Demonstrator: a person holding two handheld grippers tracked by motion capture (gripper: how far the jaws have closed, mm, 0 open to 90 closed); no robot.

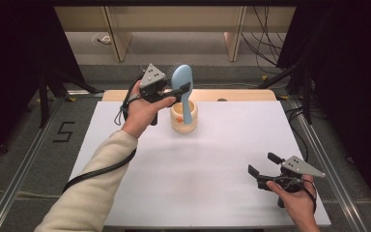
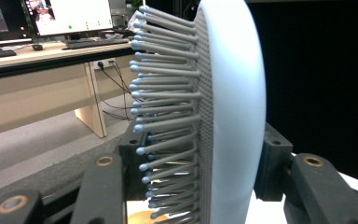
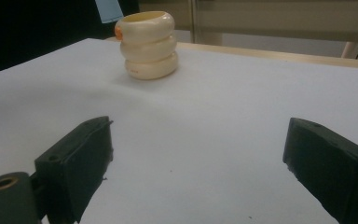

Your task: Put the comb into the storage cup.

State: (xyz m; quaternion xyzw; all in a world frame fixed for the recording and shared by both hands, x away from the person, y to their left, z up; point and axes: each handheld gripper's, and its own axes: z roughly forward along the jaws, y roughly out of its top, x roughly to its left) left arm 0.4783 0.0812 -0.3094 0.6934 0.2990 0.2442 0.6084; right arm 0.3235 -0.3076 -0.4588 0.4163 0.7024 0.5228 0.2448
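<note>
Hairbrush point(image 1: 183, 92), pale blue, is clamped in the left claw point(image 1: 178, 92) at the far middle of the white worktop point(image 1: 212, 159), its handle pointing down into a cream ribbed holder point(image 1: 184, 117). Left claw's jaws close on the brush approx. where head meets handle; brush stands nearly upright, head above the holder's rim.

Left gripper view point(image 2: 200, 186) gives what the high view can't: grey bristles point(image 2: 168, 93) w/ small blue tips face left of that cam, smooth blue back faces right, jaws pressing from both sides. Behind it a desk w/ monitors point(image 2: 70, 16). Right gripper view shows the holder point(image 3: 148, 44) side-on as three stacked rings w/ an orange spot near the rim, brush handle point(image 3: 108, 9) rising out at the top edge.

Left forearm, cream sleeve point(image 1: 92, 193), reaches diagonally from bottom left, hand point(image 1: 142, 108) wrapped round the grip. Right claw point(image 1: 265, 164) is wide apart, holding nothing, low over the worktop's near right corner, well apart from the holder, pointing toward it; right hand point(image 1: 294, 193) enters from the bottom edge.
</note>
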